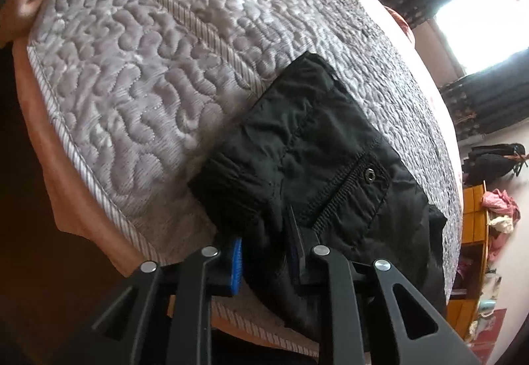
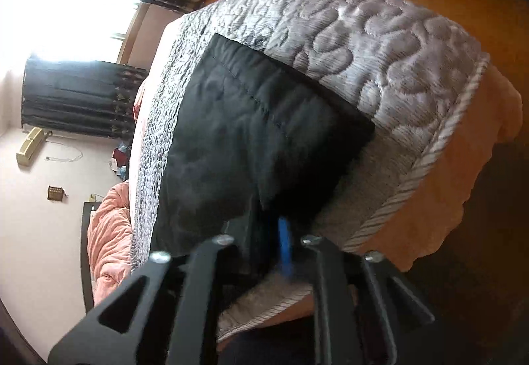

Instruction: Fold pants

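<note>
Black pants (image 1: 317, 146) lie folded on a grey quilted bed cover (image 1: 132, 74), with a snap-button pocket facing up. My left gripper (image 1: 267, 252) is shut on the pants' near edge by the ribbed waistband; black cloth fills the gap between the blue-padded fingers (image 1: 236, 259). In the right wrist view the pants (image 2: 244, 133) spread across the cover (image 2: 390, 44). My right gripper (image 2: 269, 242) is shut on their near edge, with one blue pad (image 2: 284, 242) showing against the cloth.
The bed has a pink sheet (image 1: 66, 186) under the cover and a corded edge (image 2: 423, 160) close to both grippers. A pink quilt (image 2: 109, 232) is bunched at the far end. Dark curtains (image 2: 79, 97), a bright window and wooden shelving (image 1: 476, 226) stand beyond.
</note>
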The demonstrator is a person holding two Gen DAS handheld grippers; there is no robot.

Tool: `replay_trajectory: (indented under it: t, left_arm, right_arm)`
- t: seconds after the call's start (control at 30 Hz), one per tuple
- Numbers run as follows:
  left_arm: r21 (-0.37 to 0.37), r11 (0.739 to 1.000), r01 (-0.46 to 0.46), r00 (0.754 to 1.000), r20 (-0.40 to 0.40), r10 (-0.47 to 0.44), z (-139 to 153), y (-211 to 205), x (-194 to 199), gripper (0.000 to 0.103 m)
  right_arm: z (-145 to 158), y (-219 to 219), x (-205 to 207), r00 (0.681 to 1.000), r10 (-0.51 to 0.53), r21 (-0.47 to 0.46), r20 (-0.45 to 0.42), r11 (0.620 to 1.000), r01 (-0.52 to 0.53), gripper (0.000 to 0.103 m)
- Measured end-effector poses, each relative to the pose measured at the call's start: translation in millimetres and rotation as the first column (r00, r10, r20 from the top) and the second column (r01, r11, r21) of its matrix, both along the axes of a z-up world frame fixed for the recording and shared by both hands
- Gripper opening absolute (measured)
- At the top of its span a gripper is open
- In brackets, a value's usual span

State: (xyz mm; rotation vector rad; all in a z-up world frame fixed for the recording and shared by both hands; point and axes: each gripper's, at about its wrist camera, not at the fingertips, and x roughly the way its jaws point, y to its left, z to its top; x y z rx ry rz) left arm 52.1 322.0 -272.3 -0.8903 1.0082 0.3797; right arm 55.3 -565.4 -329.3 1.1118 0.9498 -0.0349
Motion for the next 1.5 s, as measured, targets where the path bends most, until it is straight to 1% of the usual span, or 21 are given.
replay_trajectory:
  t: [0.03,0.07,0.1,0.17,0.23,0.27,0.4,0.47,0.57,0.8,0.9,0.93,0.97,1.1,1.2,1.23,1.27,1.33,1.4,1.47,1.5]
  left_arm:
    - [-0.001,1.0,-0.006,1.0,0.003,0.006,1,-1,-4,0.037]
    - [-0.023,1.0,-0.019,1.0,0.019,0.019,2,-4,-7,0.065]
    - [-0.028,0.999,-0.037,0.999,0.039,0.038,3,-6,-11,0.081]
    - [-0.022,0.998,-0.051,0.997,0.057,0.052,3,-8,-13,0.08]
    - [-0.04,0.999,-0.036,0.998,0.045,0.038,-3,-11,-8,0.069]
    - [-0.041,0.999,-0.03,0.999,0.038,0.032,-4,-12,-6,0.057]
    - [0.03,0.999,-0.021,1.0,-0.018,0.022,-4,-12,-1,0.032]
    - [0.031,0.999,-0.027,0.999,-0.026,0.028,-6,-9,0,0.027]
    - [0.046,0.998,-0.035,0.999,-0.012,0.036,-5,-5,-1,0.023]
    - [0.035,0.999,-0.034,0.999,0.003,0.034,-7,2,-1,0.022]
    - [0.028,0.999,-0.037,0.999,0.009,0.037,-7,3,-3,0.022]
    - [0.026,0.999,-0.041,0.999,0.01,0.041,-7,3,-2,0.022]
    - [0.026,0.999,-0.046,0.999,0.008,0.046,-7,3,-2,0.022]
    - [0.04,0.997,-0.06,0.998,-0.008,0.061,-9,0,0,0.022]
    - [0.042,0.998,-0.055,0.998,-0.006,0.056,-6,-1,0,0.023]
    - [0.039,0.998,-0.053,0.999,-0.004,0.053,-5,-1,0,0.024]
    - [0.034,0.998,-0.055,0.998,0.0,0.055,-3,-1,-3,0.026]
    - [0.025,0.997,-0.07,0.997,0.018,0.07,3,0,-10,0.031]
    - [0.033,0.995,-0.092,0.995,0.042,0.091,10,-2,-19,0.049]
    - [0.059,0.993,-0.103,0.993,0.058,0.099,18,-6,-24,0.064]
    - [0.07,0.992,-0.102,0.993,0.067,0.097,22,-8,-25,0.065]
  right_arm:
    - [1,0,-3,1.0,-0.005,0.012,0.012,1.0,0.005,0.044]
    - [1,1,-3,1.0,-0.014,0.016,0.017,1.0,0.014,0.053]
    - [2,3,-5,0.999,-0.023,0.027,0.022,0.999,0.023,0.054]
    - [1,6,-3,0.999,-0.018,0.054,0.032,0.998,0.017,0.054]
    - [2,8,2,0.999,-0.009,0.064,0.04,0.998,0.006,0.054]
    - [1,11,6,0.999,-0.003,0.069,0.042,0.998,0.0,0.053]
    - [-4,23,17,1.0,0.019,0.075,0.024,0.997,-0.021,0.042]
    - [-5,31,19,0.999,0.035,0.077,0.02,0.996,-0.037,0.034]
    - [-6,37,19,0.999,0.039,0.082,0.019,0.996,-0.04,0.034]
    - [-2,19,10,0.999,-0.041,0.108,0.032,0.993,0.038,0.041]
    - [-2,3,3,0.992,-0.114,0.115,0.047,0.988,0.108,0.041]
    - [-2,0,3,0.991,-0.127,0.118,0.051,0.986,0.12,0.033]
    - [-3,-1,3,0.991,-0.128,0.106,0.05,0.987,0.122,0.01]
    - [-8,7,12,0.997,-0.077,-0.009,-0.019,0.997,0.076,0.008]
    - [0,1,9,0.994,-0.094,0.042,0.053,0.995,0.092,0.027]
    - [3,-5,3,0.99,-0.119,0.058,0.076,0.992,0.115,0.046]
    - [5,-11,-5,0.983,-0.159,0.054,0.089,0.987,0.154,0.052]
    - [4,-28,-21,0.966,-0.232,0.104,0.113,0.97,0.221,0.052]
    - [-3,-40,-33,0.954,-0.273,0.174,0.125,0.953,0.25,0.054]
    - [-8,-42,-35,0.954,-0.269,0.19,0.132,0.951,0.242,0.058]
    - [-12,-41,-33,0.956,-0.259,0.199,0.138,0.953,0.23,0.058]
